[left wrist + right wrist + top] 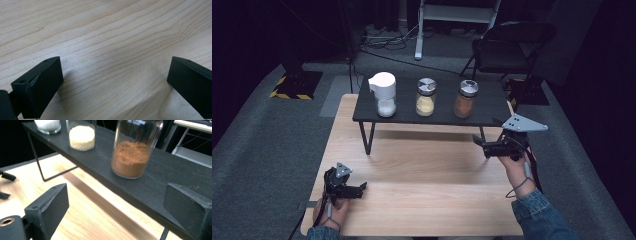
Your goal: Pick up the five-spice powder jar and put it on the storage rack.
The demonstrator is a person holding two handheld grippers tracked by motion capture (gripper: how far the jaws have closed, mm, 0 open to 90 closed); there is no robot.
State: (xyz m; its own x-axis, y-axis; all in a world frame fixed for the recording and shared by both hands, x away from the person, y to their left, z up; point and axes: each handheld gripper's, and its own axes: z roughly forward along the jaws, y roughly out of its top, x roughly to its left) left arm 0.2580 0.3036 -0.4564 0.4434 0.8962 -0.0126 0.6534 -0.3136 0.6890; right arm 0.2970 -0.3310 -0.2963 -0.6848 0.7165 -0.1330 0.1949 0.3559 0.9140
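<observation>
Three glass jars stand in a row on a low black shelf [442, 116] at the far side of the wooden table [422, 175]. The left jar [384, 95] has a white pouring lid and white grains [48, 125]. The middle jar [426, 97] holds yellow grains [82, 137]. The right jar [466, 99] holds brown powder [130, 158]. My right gripper [479, 142] hovers open just in front of the shelf's right end, below the brown jar, nothing between its jaws. My left gripper [362, 189] rests open low over the table's near left corner, jaws wide over bare wood [112, 50].
The shelf stands on thin black wire legs [368, 137]. A dark chair [512, 47] and a white stand [452, 15] are on the grey floor beyond the table. Cables lie on the floor at the back.
</observation>
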